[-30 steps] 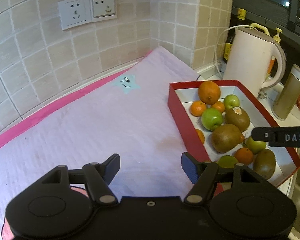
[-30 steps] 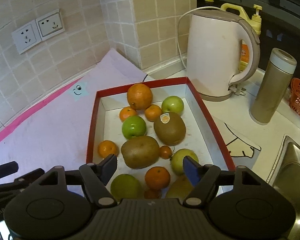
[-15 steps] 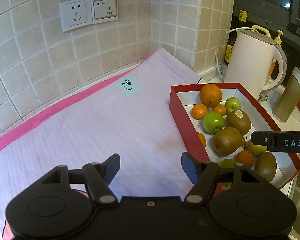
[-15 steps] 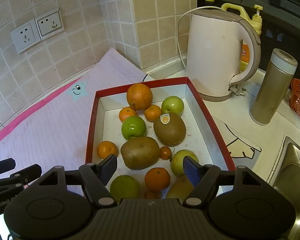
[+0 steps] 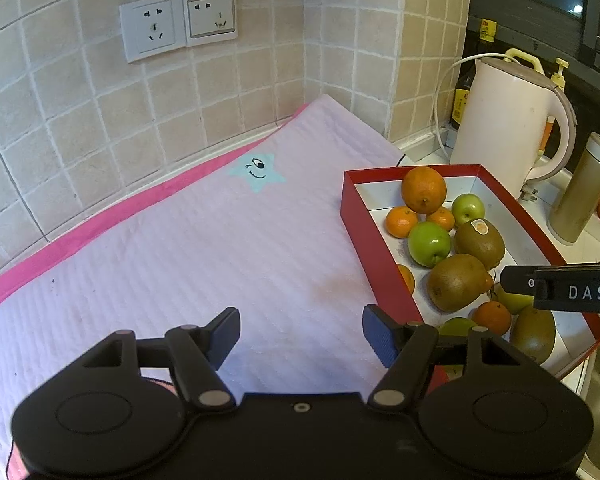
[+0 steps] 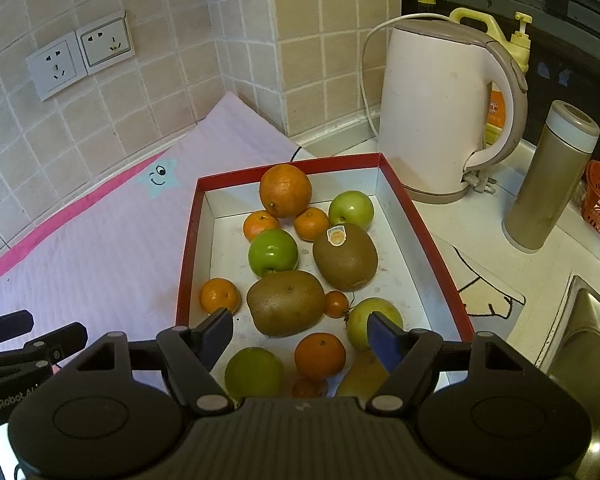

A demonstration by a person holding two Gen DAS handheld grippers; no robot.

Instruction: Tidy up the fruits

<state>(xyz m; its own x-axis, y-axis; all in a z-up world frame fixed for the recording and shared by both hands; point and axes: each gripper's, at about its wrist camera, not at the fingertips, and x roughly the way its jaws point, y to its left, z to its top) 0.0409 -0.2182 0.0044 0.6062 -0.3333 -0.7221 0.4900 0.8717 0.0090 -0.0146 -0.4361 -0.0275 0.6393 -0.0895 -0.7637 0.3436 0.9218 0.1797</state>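
Over the pink mat (image 5: 204,248) the left gripper (image 5: 300,330) hangs with jaws wide, empty. The red tray (image 6: 188,240) of fruit sits just right of it. Only the right wrist view shows the sink (image 6: 580,340) — there the right gripper (image 6: 300,330), wide and empty, hovers above the kiwi (image 6: 286,302).
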